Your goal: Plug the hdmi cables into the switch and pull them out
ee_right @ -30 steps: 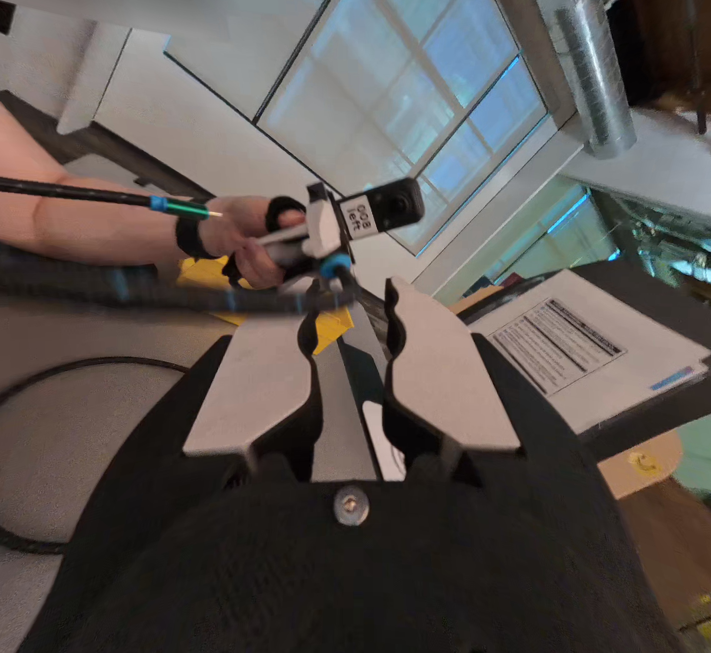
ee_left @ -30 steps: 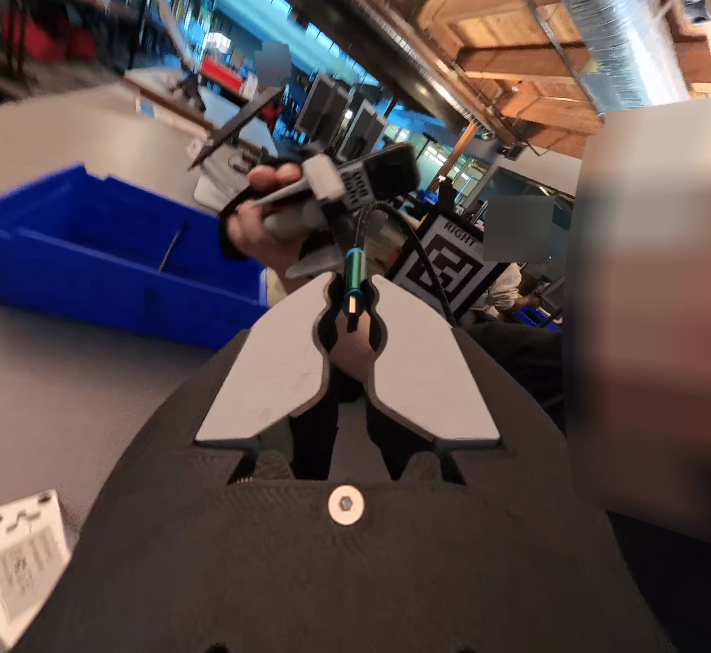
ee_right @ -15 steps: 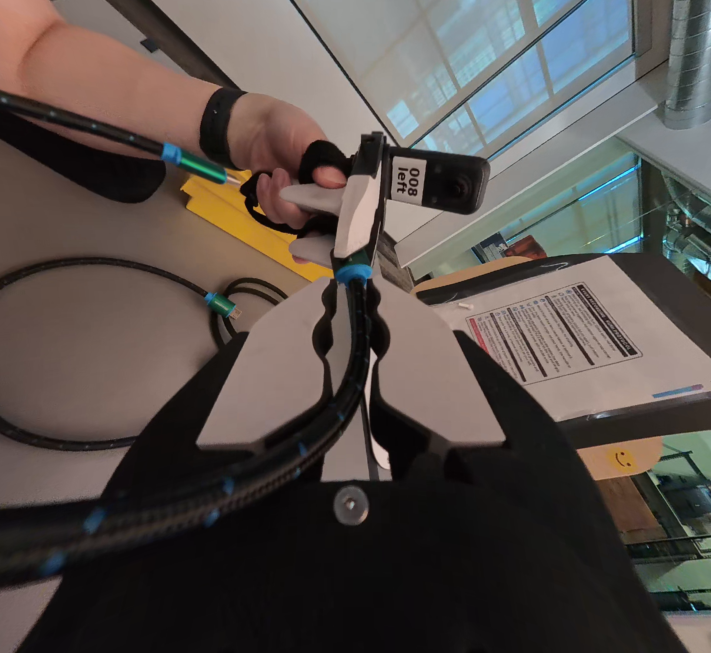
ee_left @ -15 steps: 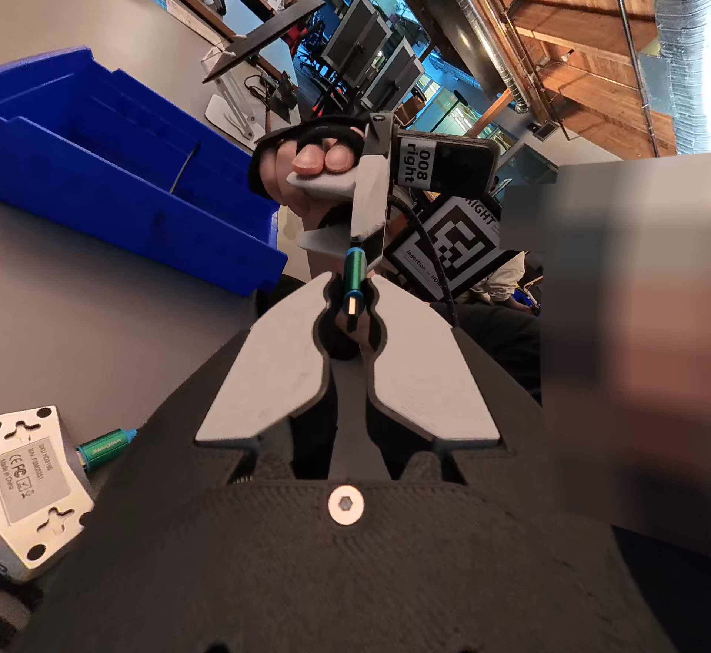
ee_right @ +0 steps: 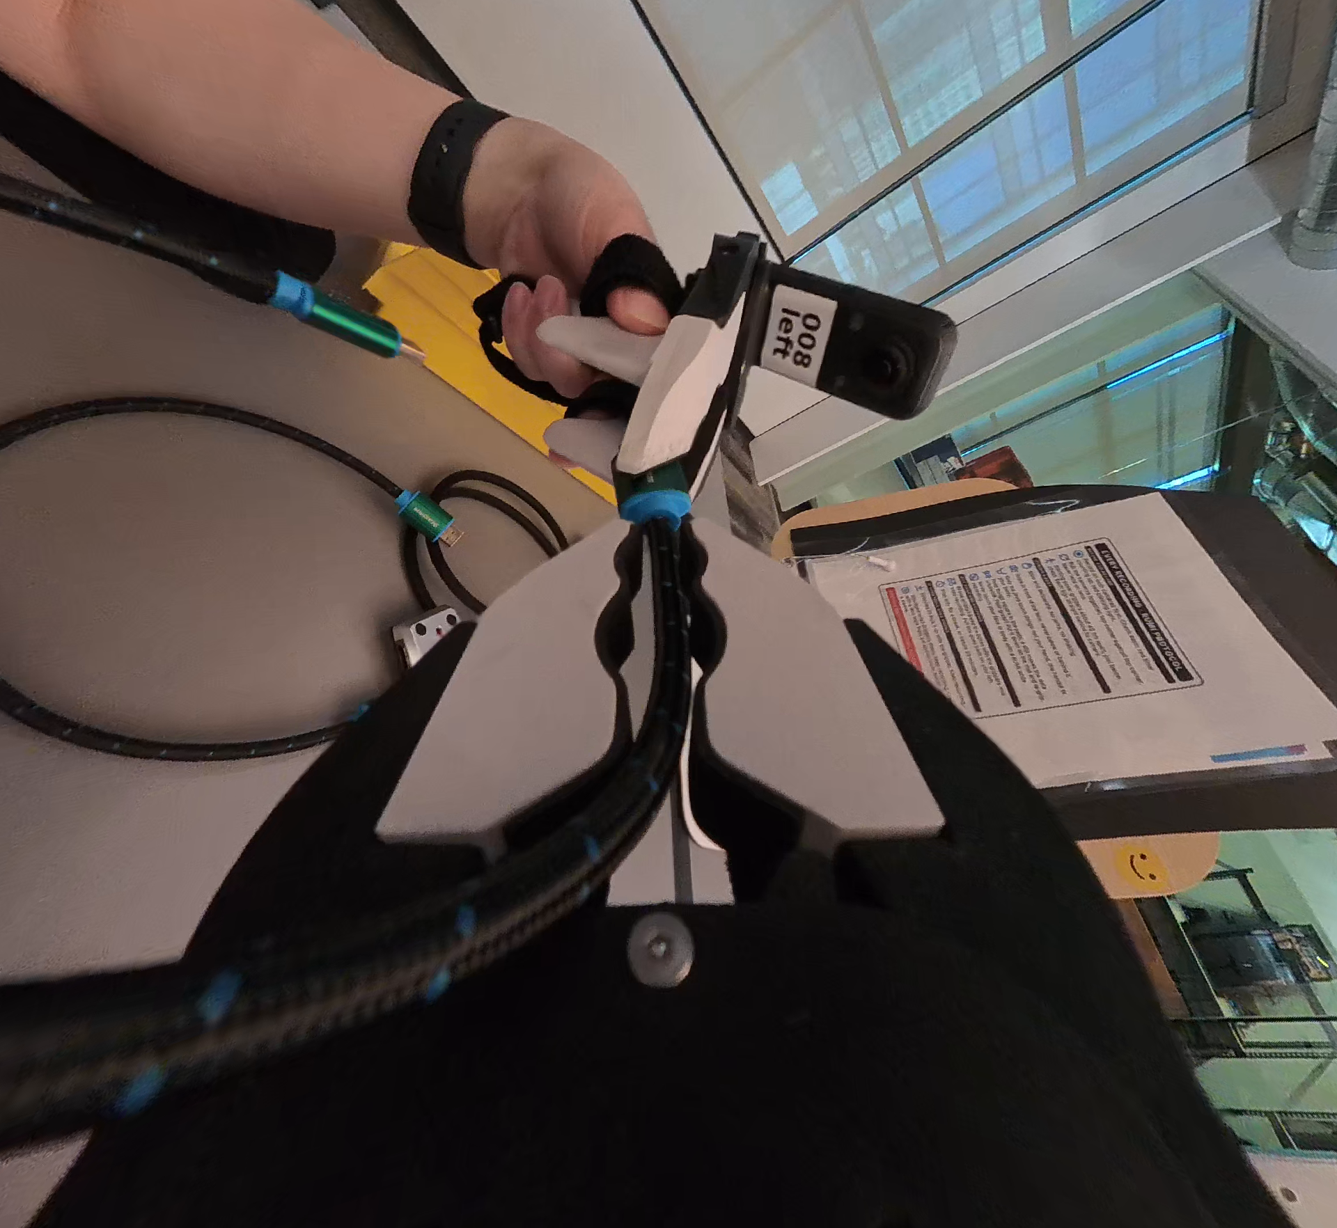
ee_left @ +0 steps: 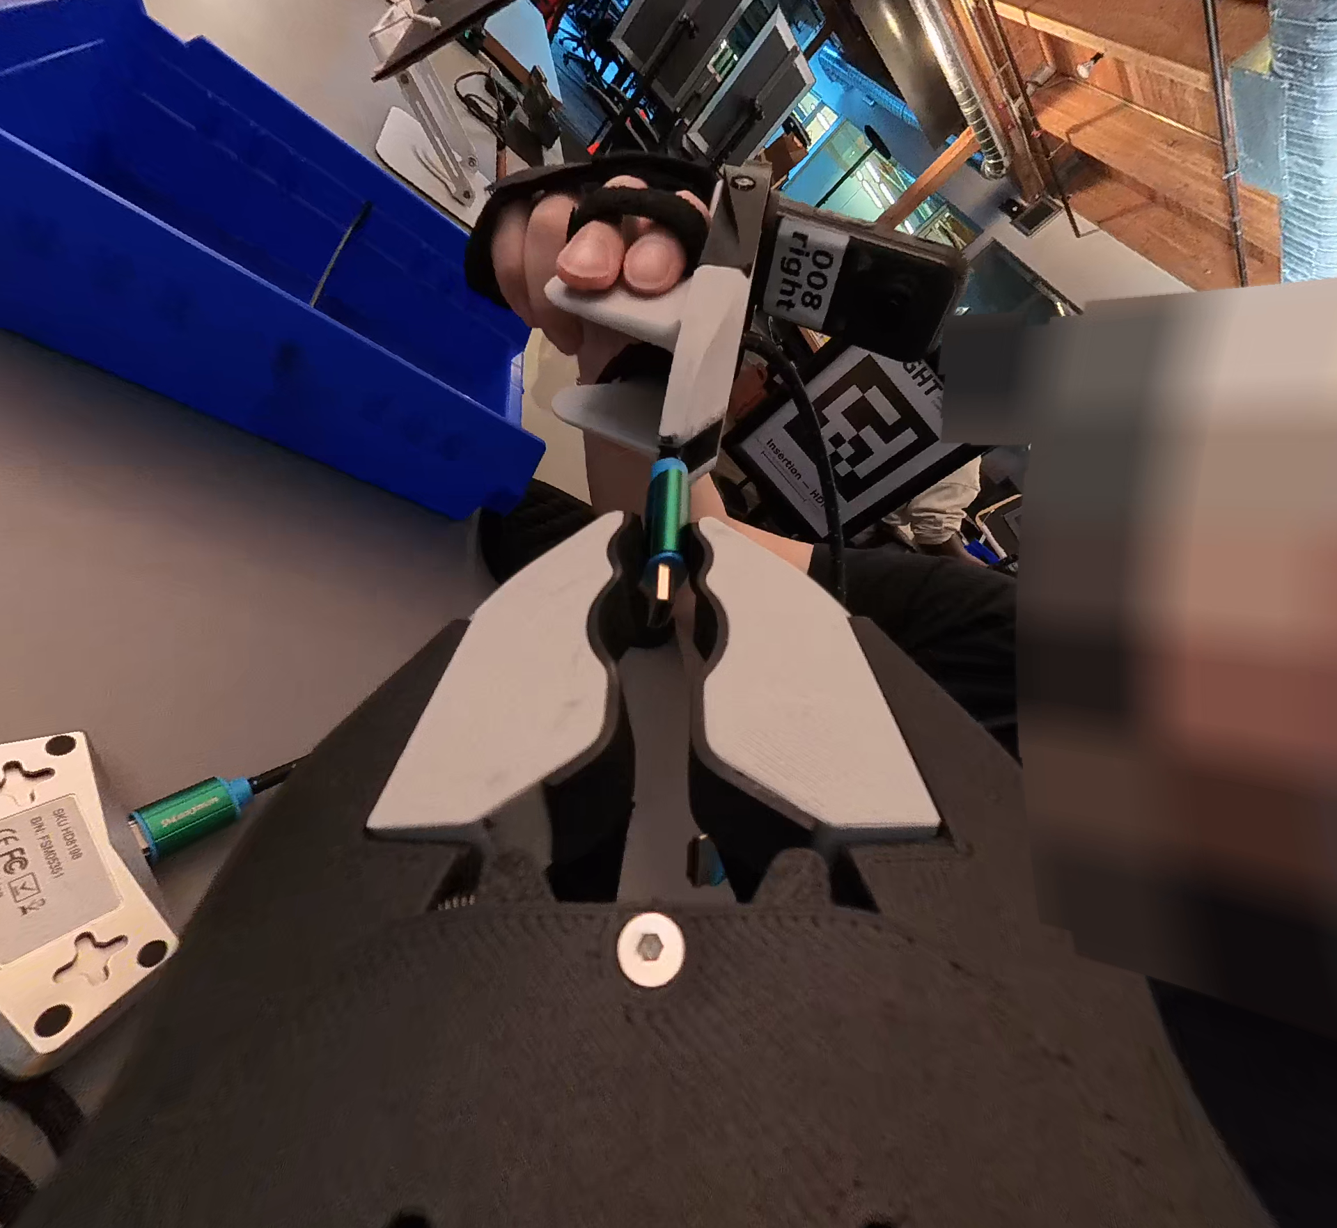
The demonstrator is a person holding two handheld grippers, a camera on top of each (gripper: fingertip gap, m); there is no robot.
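Green metal plug [ee_left: 666, 506] pinched by left tongs [ee_left: 662, 529]; right tongs [ee_right: 657, 532] clamp its braided cable [ee_right: 657, 687]

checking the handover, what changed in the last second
Right tool closed on the cable just behind the plug. Left tool swung down, bringing more of the switch into its view. It kept its grip on the plug.

Each wrist camera looks along its own fingers, tilted upward, close to the opposite gripper; both share the green HDMI plug [ee_left: 666, 510] between them.
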